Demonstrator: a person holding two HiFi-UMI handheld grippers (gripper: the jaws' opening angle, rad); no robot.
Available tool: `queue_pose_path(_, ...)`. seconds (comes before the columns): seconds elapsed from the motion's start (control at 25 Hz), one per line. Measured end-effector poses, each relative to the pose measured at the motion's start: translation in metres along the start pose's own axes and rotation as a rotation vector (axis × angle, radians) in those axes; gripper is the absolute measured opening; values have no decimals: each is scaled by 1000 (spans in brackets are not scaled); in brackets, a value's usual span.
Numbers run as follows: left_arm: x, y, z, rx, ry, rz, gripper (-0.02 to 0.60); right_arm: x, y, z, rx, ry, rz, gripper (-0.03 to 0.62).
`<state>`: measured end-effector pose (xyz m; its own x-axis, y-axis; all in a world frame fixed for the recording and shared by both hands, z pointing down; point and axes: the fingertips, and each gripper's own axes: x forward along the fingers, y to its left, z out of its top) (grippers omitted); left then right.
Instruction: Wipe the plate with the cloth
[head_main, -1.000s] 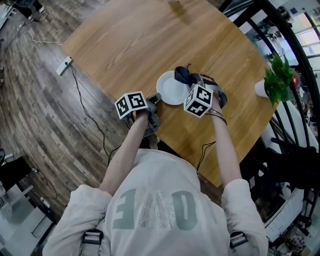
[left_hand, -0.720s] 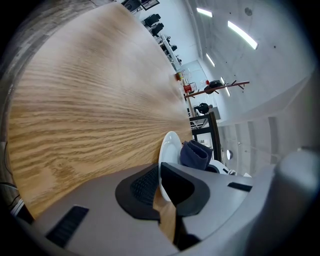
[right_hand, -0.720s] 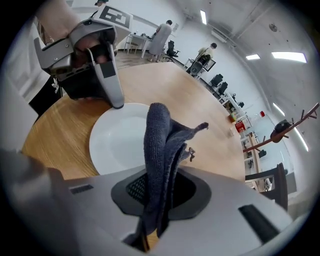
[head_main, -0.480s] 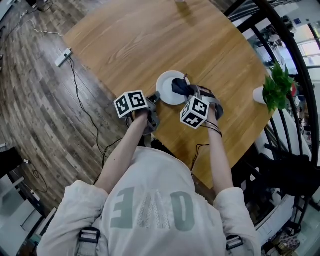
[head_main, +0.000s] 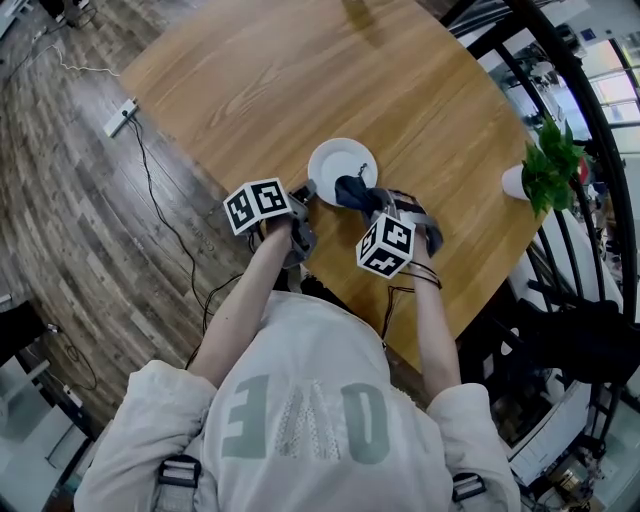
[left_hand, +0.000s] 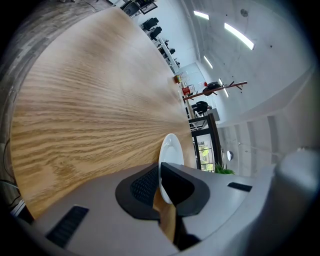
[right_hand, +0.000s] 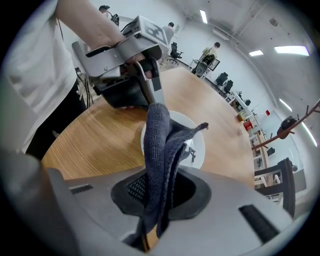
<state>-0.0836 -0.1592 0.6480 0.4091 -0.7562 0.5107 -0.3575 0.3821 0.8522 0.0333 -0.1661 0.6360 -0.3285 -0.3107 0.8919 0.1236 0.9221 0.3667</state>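
Cloth, clamped in R gripper's jaws, slid nearer; L gripper's jaws grip plate.

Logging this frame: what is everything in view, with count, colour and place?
table: one, light wood, round, middle of the head view.
plate: one, white, on the table near its front edge.
cloth: one, dark blue-grey, over the plate's right side.
potted plant: one, green in a white pot, at the table's right edge.
power strip: one, white, on the wood floor at left, black cable attached.
left tool: one, grey, shut on the plate's rim.
right tool: one, grey, shut on the cloth.
arms: two, bare below pale sleeves, reaching to the tools.
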Motion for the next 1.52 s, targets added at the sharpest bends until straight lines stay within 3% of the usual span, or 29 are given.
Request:
queue_pose_path(0.16, -1, 0, 3, -23, -9, -3, 21, 4, -33, 9, 35, -16, -37, 54)
queue_pose_path(0.4, 2, 1, 0, -20, -7, 3, 21, 38, -89, 31, -13, 1, -96, 52)
queue_pose_path(0.56, 0, 0, 0, -26, -9, 4, 21, 54, -100, 38, -67, 33, -106, 54)
queue_pose_path(0.72, -1, 1, 2, -25, -21, 5, 21, 54, -90, 38, -115, 37, -97, 52)
queue_pose_path(1.08, -1, 2, 1, -8, -23, 11, 21, 17, -1, 21, -198, 34, 96, 52)
queue_pose_path(1.4, 0, -1, 0, 29, -10, 19, 21, -1, 31, 19, -236, 32, 89, 54)
queue_pose_path(1.52, 2, -3, -3, 61, 10, 16, 21, -3, 11, 23, -161, -8, 28, 52)
